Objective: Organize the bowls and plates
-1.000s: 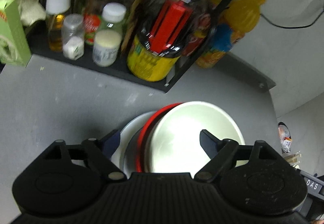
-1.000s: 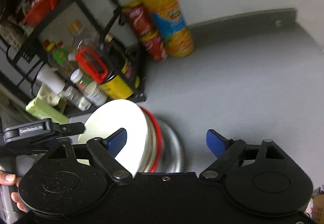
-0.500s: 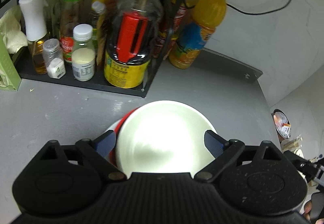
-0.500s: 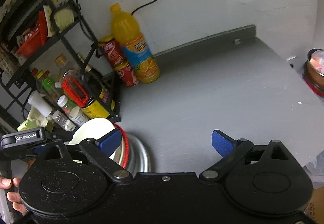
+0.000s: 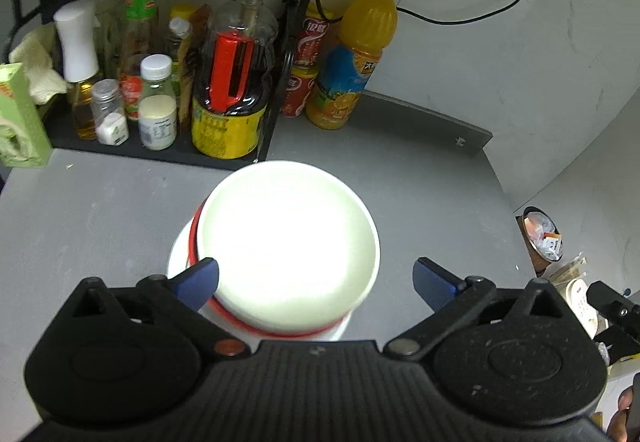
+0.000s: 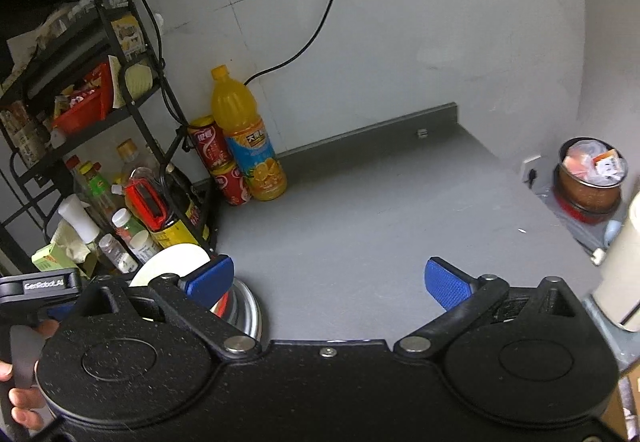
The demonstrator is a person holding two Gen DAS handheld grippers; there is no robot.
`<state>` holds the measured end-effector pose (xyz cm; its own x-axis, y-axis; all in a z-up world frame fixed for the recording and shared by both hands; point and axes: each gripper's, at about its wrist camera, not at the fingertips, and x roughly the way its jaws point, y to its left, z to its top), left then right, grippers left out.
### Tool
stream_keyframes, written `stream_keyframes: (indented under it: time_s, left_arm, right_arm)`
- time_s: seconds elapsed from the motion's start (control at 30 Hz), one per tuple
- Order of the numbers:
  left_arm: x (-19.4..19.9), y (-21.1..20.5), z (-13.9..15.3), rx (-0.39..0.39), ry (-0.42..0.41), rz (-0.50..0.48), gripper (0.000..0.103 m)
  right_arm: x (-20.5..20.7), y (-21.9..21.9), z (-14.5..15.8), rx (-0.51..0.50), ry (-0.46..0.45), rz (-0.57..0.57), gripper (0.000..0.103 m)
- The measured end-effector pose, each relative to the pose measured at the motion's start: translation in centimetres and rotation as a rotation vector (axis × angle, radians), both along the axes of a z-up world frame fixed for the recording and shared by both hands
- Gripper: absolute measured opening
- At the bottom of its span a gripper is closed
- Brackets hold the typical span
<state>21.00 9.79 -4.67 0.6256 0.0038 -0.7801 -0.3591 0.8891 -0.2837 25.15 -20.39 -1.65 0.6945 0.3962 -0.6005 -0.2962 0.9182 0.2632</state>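
- The left gripper (image 5: 316,280) hung with its jaws spread wide and nothing between them, above the stack; a second earlier it had sat low and close over the dishes, and it had since pulled up and back.
- Directly below it, the white bowl (image 5: 288,242) sat on top of the stack, overexposed, with a red-rimmed dish (image 5: 276,329) under it and a white plate (image 5: 178,250) at the bottom showing on the left.
- The right gripper (image 6: 330,280) was likewise wide open and empty, over bare grey counter (image 6: 360,234); it too had drawn away, and the stack (image 6: 176,260) now showed only small at its lower left, with a metal dish (image 6: 248,312) at the base.
- Farther out stood the black rack (image 5: 160,150) of sauce bottles, two red cans (image 5: 308,78) and an orange juice bottle (image 5: 352,58) against the wall.
- With both claws released and retreating from a stack that stayed nested and upright, I judged the stacking done or nearly done; no other plates or bowls showed loose on the counter.
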Motion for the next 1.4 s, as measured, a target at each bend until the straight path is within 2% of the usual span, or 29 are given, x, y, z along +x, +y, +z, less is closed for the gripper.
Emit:
stream_keyframes:
  time_s: [0.17,0.47,0.8,1.4]
  left_arm:
    - [-2.9,-1.8,1.0,0.031,-0.019,-0.024,0.102]
    - [-7.6,-3.2,1.7,0.037,-0.043,-0.038,0.102]
    - [-11.3,-4.1,2.2,0.069,-0.082,-0.062,0.102]
    - [-16.3,-4.2,2.3,0.117,-0.115,-0.071,0.102]
  right_arm:
    - [-2.5,-1.5,0.7,0.002,-0.032,-0.026,0.103]
    - [-6.4,-2.2,1.4,-0.026,-0.069,-0.04,0.103]
    - [-10.1,-1.8,1.6,-0.059,-0.115,-0.034,0.103]
    - [-15.0,-0.1,1.5,-0.108,-0.127,-0.037,0.103]
